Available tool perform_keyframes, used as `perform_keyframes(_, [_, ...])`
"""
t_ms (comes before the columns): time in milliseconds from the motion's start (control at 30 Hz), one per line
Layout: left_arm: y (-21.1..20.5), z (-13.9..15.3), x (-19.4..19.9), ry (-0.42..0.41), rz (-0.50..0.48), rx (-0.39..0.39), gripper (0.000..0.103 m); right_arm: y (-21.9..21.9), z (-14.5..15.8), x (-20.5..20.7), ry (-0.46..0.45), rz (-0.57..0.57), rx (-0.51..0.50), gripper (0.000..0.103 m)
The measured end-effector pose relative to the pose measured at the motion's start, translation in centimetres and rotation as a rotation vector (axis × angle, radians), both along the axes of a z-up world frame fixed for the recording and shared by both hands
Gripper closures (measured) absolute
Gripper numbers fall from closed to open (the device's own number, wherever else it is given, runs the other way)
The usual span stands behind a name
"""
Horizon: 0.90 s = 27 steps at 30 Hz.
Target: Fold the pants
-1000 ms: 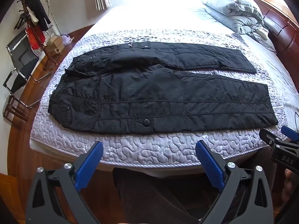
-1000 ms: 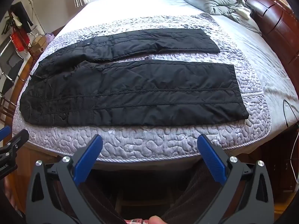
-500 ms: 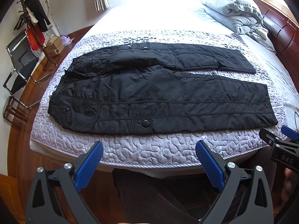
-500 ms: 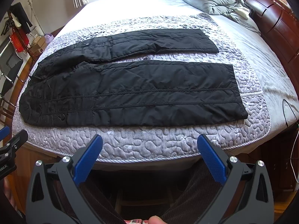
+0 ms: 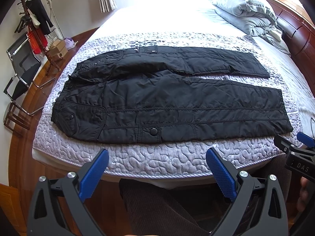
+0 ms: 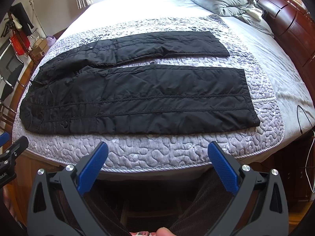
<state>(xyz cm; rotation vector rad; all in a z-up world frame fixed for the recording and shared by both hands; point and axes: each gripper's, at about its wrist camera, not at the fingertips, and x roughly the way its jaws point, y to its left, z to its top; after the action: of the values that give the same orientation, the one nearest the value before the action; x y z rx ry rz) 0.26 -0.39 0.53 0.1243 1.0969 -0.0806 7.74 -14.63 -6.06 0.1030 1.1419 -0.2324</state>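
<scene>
Barely any change here. In the left wrist view, black pants (image 5: 169,106) sitting a touch lower in frame than a second ago, near hem edge closer to the blue fingertips (image 5: 220,171). In the right wrist view, pants (image 6: 137,100) sliding slightly left and down, waistband end nearer the frame's left side. No shift in the pants' own lie on the quilted cover (image 5: 157,157).

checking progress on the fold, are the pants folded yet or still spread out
Spread out, not yet folded. The pants lie flat on the bed, both legs side by side at full length; both grippers, left and right, are open and empty.
</scene>
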Motion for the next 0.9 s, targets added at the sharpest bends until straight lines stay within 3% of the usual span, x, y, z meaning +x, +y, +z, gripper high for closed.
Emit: perform_keyframes(900, [0.07, -0.34, 0.0, -0.001, 0.0, 0.004, 0.004, -0.11, -0.02, -0.17, -0.007, -0.003, -0.004, 0.002])
